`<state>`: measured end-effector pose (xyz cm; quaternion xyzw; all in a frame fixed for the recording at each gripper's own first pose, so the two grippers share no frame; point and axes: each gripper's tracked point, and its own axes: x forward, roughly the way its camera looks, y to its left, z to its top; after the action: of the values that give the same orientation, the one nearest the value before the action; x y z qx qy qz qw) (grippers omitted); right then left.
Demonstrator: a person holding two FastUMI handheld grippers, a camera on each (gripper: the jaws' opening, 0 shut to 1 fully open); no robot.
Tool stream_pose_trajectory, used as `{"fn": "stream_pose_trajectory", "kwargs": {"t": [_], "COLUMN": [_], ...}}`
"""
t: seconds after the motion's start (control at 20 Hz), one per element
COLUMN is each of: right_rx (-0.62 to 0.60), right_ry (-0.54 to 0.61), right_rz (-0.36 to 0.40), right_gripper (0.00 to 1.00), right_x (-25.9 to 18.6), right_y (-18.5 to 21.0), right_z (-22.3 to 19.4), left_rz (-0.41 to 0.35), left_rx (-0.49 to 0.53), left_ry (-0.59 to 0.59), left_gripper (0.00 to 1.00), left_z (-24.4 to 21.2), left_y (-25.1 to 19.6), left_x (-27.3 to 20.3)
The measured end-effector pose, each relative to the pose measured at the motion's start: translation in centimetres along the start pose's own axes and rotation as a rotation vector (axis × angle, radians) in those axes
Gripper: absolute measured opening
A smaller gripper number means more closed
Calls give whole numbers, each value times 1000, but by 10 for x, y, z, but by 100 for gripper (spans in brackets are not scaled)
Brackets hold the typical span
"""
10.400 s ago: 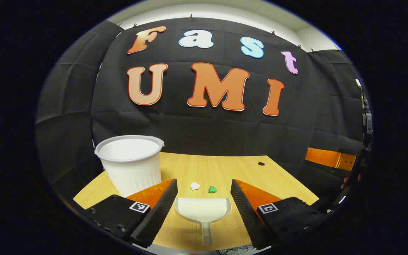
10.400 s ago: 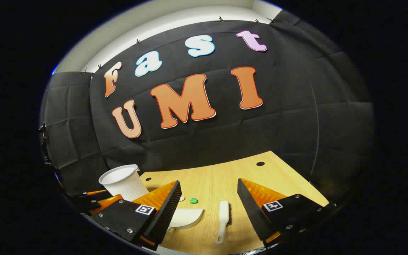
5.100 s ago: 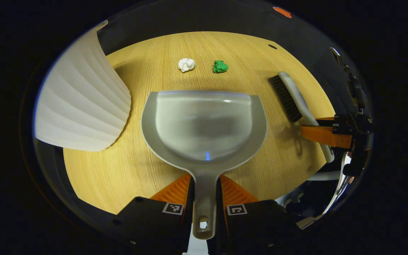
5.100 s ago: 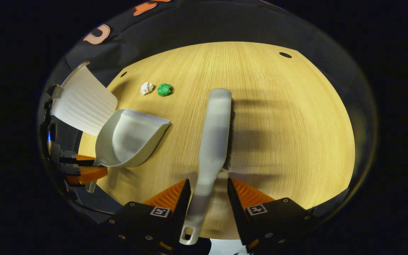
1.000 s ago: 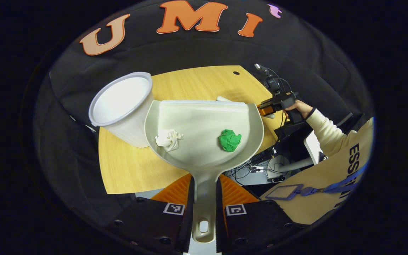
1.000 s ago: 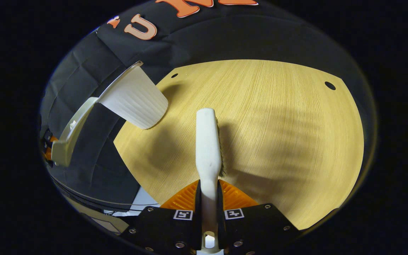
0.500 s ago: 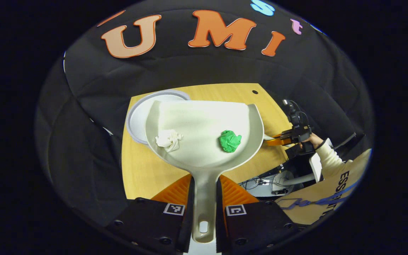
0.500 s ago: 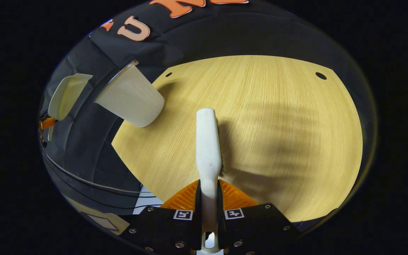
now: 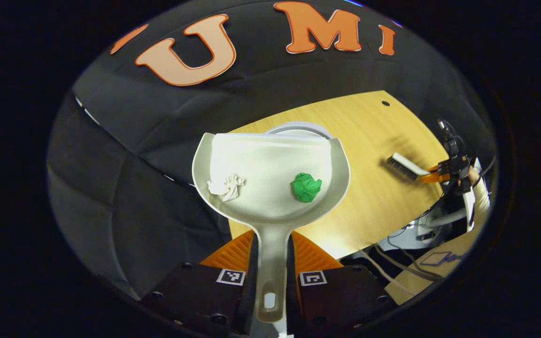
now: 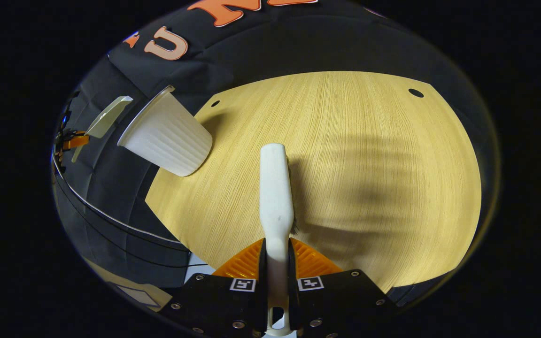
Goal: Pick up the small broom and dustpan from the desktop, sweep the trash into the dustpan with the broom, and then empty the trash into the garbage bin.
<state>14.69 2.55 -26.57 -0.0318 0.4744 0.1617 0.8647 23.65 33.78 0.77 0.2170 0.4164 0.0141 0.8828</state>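
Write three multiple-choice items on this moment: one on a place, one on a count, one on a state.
1. Where is the green wad?
A. on the desk
B. in the dustpan
C. in the bin

2. How many wads lie in the dustpan?
A. one
B. two
C. three

3. What is the right gripper doing?
A. hanging open
B. shut on the bin
C. shut on the broom

Answers:
1. B, the left gripper view shows the green wad on the pan's floor.
2. B, the white wad lies beside the green one, and no third shows.
3. C, both fingers press the broom's handle in the right gripper view, over the desk, with the bin off to one side.
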Motion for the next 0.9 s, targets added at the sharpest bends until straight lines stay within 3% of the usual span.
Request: {"fn": "stream_pose_trajectory", "kwargs": {"t": [0.6,0.9], "right_rx": [63,76], "right_ry": [-39,-47], "right_rz": [-18,-27], "right_gripper": [18,18], "right_x": [0,0], "right_y": [3,2], "right_z": [-1,-2], "left_rz": [181,227], "left_rx": [367,451], "left_ry": [144,163], "left_gripper": [28,28], "left_z": [29,33], "left_y": [33,35], "left_x": [35,35]}}
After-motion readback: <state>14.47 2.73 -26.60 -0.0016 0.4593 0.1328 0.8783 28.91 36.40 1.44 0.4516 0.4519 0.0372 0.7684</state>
